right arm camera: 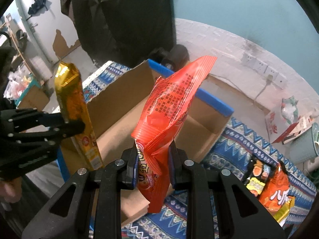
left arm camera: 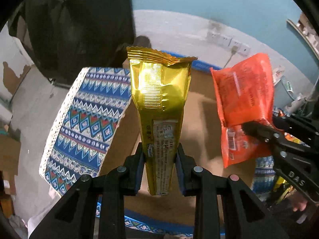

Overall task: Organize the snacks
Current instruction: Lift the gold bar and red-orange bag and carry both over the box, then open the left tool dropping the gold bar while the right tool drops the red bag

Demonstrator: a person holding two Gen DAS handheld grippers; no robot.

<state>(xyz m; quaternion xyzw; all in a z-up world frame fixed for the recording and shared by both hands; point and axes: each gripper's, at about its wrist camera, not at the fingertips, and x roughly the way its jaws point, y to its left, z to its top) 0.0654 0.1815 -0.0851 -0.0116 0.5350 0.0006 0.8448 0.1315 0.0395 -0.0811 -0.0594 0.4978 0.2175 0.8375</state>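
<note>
Two snack packets are held up in the air over an open cardboard box [right arm camera: 199, 123], one in each gripper. The left gripper [left arm camera: 159, 165] has its fingers [left arm camera: 139, 165] drawn in narrow on the lower part of a long gold packet [left arm camera: 159, 91], which stands nearly upright, crimped end at the top and the printed label just above the pads. From the right wrist view the same gold packet [right arm camera: 75, 109] shows at the left, pinched from the side by the black left gripper [right arm camera: 73, 125] and leaning a little.

The right gripper [right arm camera: 152, 165] has its fingers [right arm camera: 132, 167] closed on the crumpled lower half of an orange-red packet [right arm camera: 169, 103], whose upper end tilts up and to the right. In the left wrist view this orange-red packet [left arm camera: 243, 99] hangs to the right of the gold one, apart from it, with the right gripper [left arm camera: 251, 128] reaching in from the lower right edge.

Both grippers point forward and slightly down toward the box, which has blue-taped edges and a plain brown floor. It sits on a bench covered with a blue patterned cloth [right arm camera: 239, 149]. More snack bags [right arm camera: 271, 185] lie on the cloth to the right of the box. Behind it run a white wall and a row of sockets [right arm camera: 263, 69].
</note>
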